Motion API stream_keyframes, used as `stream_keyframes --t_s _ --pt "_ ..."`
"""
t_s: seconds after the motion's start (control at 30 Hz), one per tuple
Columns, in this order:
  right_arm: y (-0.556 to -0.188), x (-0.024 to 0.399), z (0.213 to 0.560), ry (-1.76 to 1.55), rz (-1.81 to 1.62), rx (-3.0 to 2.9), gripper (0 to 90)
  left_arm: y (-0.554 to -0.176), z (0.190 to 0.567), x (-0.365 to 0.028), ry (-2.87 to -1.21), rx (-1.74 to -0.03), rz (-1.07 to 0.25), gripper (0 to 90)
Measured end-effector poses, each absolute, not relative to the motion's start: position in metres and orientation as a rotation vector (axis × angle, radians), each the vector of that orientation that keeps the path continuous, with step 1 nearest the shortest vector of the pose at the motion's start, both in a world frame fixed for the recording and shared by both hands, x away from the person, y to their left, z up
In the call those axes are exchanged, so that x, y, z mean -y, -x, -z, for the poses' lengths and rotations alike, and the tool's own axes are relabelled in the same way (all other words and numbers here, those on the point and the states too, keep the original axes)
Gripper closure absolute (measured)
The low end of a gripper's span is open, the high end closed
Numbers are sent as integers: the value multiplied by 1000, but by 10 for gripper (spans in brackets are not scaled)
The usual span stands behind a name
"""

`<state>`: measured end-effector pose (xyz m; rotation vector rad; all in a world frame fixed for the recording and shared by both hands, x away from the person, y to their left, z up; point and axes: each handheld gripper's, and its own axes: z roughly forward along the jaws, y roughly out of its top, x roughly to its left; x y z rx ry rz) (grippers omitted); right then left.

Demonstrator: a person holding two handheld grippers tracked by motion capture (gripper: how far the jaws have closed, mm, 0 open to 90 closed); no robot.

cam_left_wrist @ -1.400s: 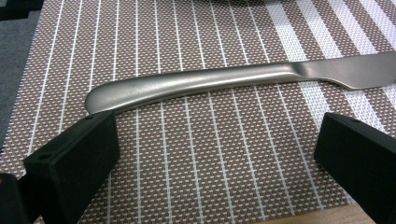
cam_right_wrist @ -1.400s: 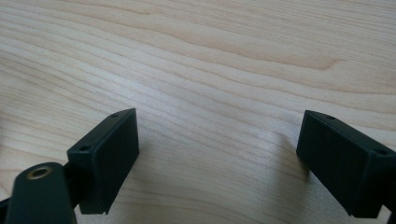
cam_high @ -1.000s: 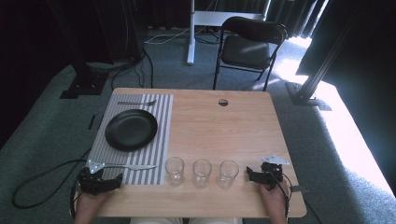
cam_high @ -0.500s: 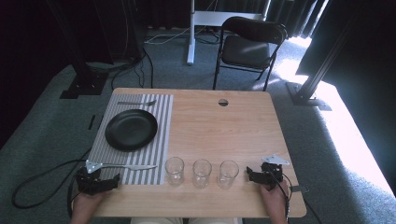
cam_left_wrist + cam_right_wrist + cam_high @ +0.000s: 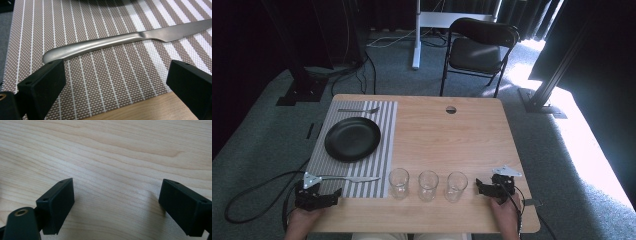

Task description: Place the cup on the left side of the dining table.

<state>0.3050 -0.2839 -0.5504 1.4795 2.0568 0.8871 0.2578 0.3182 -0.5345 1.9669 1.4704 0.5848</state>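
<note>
Left gripper (image 5: 328, 195) sits at the near edge of the striped placemat (image 5: 384, 150), jaws wide and empty, knife (image 5: 125, 41) lying flat just ahead of them, likely lined up for a handle grab. Right gripper (image 5: 484, 187) rests on bare table (image 5: 452, 140), jaws wide, holding nothing, beside three empty glasses (image 5: 428, 184) set in a row along the near edge.

The left tongs (image 5: 334, 192) sit low in the person's left hand (image 5: 301, 220), jaws spread wide and empty. The right tongs (image 5: 479, 186) rest in the right hand (image 5: 505, 212), jaws likewise wide apart, nothing between them, pointing toward the left tongs.
</note>
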Motion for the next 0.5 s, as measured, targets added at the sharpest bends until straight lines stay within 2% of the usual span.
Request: stream_keyframes --t_s 0.5 --pt "-305 284 550 -1480 -887 -2057 125 -252 529 -302 -2014 -1313 -496 40"
